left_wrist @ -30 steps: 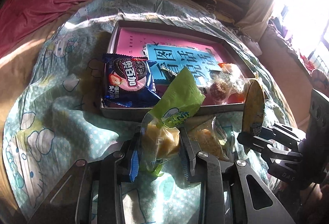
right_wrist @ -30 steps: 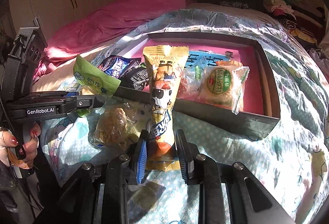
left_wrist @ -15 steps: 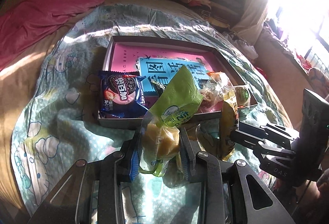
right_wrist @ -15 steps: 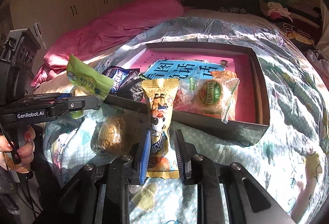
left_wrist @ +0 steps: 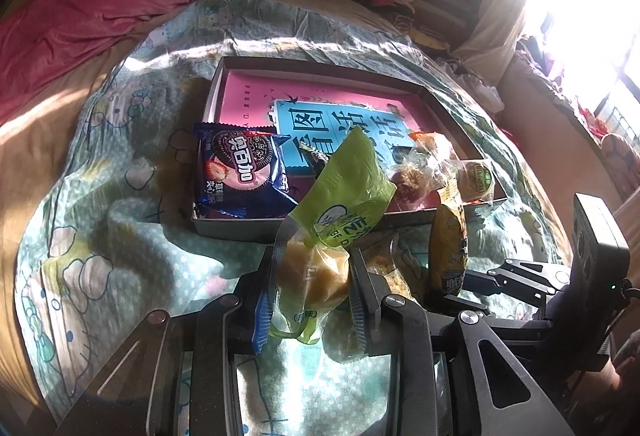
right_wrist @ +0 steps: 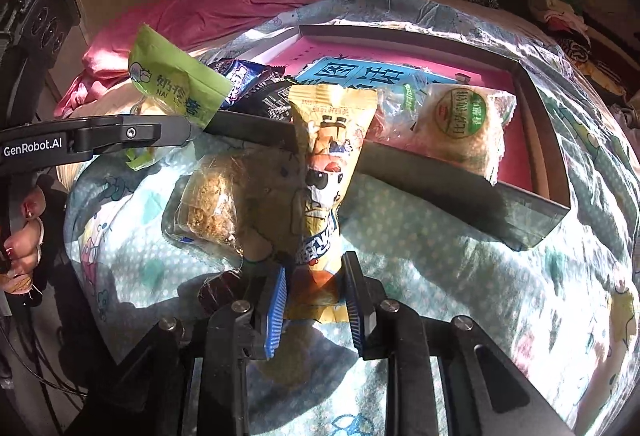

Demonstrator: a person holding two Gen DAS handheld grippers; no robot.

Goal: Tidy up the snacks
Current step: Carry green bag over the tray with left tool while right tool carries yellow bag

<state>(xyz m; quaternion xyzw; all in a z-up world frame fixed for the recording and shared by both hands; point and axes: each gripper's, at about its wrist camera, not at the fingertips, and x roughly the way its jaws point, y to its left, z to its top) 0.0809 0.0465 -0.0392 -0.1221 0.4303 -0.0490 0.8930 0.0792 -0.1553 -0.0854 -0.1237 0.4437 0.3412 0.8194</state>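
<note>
On the left, the left gripper (left_wrist: 310, 294) was clamped on the lower end of a green-topped snack packet (left_wrist: 344, 192), its yellowish contents pinched between the pads and the green header leaning toward the tray. That shallow grey tray (left_wrist: 240, 228) lay on the cartoon-print bedspread (left_wrist: 120, 236), with a blue Oreo pack (left_wrist: 240, 172) in its near-left corner, a blue-and-pink book (left_wrist: 332, 116) beneath, and clear-wrapped pastries (left_wrist: 424, 172) at its right end. Between the two tools a clear-wrapped crumbly cake (right_wrist: 216, 204) lay loose on the bedspread, short of the tray's front wall. On the right, the right gripper (right_wrist: 314, 298) was closed tight on the bottom of a yellow cartoon-print packet (right_wrist: 332, 156), which stood upright just before the tray. To finish well, each packet probably needed carrying clear over the front wall and laying flat in a free spot, beside the Oreo pack rather than on the pastries. Released while upright, either would likely topple back out.
</note>
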